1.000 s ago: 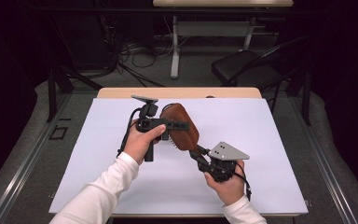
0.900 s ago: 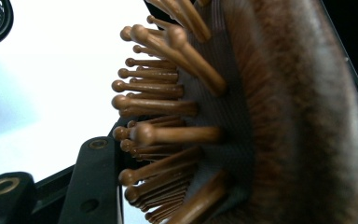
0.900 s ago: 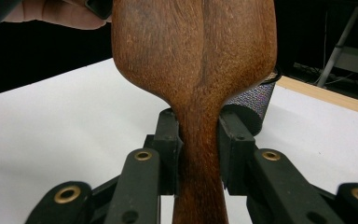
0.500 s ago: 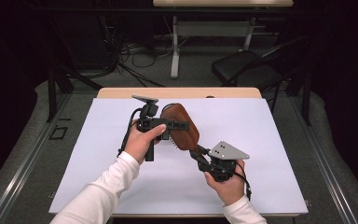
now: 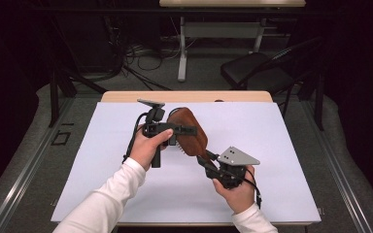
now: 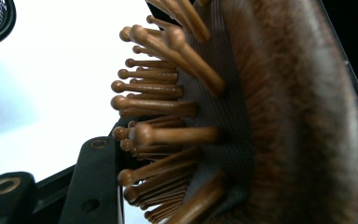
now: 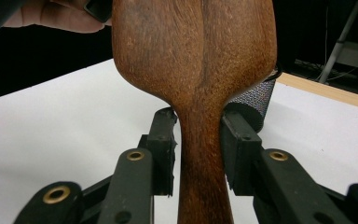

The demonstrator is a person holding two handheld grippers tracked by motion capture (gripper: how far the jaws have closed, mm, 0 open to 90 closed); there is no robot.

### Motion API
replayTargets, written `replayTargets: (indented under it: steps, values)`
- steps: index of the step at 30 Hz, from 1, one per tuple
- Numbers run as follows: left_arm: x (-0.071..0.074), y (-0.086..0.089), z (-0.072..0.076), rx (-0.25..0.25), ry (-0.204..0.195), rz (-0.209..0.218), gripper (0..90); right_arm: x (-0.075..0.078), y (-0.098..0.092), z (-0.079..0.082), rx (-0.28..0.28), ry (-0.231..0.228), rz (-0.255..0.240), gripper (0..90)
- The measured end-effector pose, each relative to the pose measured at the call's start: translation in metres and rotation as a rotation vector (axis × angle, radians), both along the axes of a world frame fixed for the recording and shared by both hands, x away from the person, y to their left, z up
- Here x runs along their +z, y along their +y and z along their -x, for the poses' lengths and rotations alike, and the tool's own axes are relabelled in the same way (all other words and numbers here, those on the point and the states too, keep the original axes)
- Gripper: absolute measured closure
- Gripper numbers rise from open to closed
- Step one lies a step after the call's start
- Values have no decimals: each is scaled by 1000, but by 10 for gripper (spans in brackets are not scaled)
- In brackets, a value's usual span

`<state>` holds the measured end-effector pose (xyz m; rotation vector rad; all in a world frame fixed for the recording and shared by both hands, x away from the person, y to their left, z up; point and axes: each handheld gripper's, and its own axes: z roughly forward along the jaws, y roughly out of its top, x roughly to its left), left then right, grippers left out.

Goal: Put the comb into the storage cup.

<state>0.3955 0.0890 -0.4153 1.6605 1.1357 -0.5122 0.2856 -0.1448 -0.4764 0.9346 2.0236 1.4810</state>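
A brown wooden paddle hairbrush with wooden ball-tipped pins (image 5: 188, 131) is held in the air above the white surface (image 5: 281, 145), slanting from the left tool (image 5: 187, 130) down to the right tool (image 5: 205, 159). The left tool, gripped in the person's left hand (image 5: 148, 145), is clamped on the oval head of the brush — in the left gripper view the pins (image 6: 158, 100) stick out to the left of the grey cushion pad and the rounded wooden back fills the right side, with one black jaw rising at the lower left.

The right tool, in the right hand (image 5: 234, 191), sits at the narrow neck of the handle (image 7: 200, 154). Its jaws have just been opening: in the right gripper view the left pad shows a thin gap beside the wood, while the right pad lies just beside or touching it — which, I cannot tell. A black mesh cylinder (image 7: 254, 100) peeks out behind the brush on the right.
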Motion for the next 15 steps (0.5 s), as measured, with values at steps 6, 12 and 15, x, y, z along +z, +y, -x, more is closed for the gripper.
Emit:
replayTargets:
  steps: [6, 12, 15]
  values:
    - [0, 2, 0, 7, -1, 0, 503, 0, 1, 0, 4, -20, -5, 586]
    - [0, 4, -1, 19, -4, 2, 503, 0, 3, -1, 11, -48, 0, 480]
    - [0, 5, -2, 22, -10, -3, 503, 0, 5, -3, 8, -63, 13, 424]
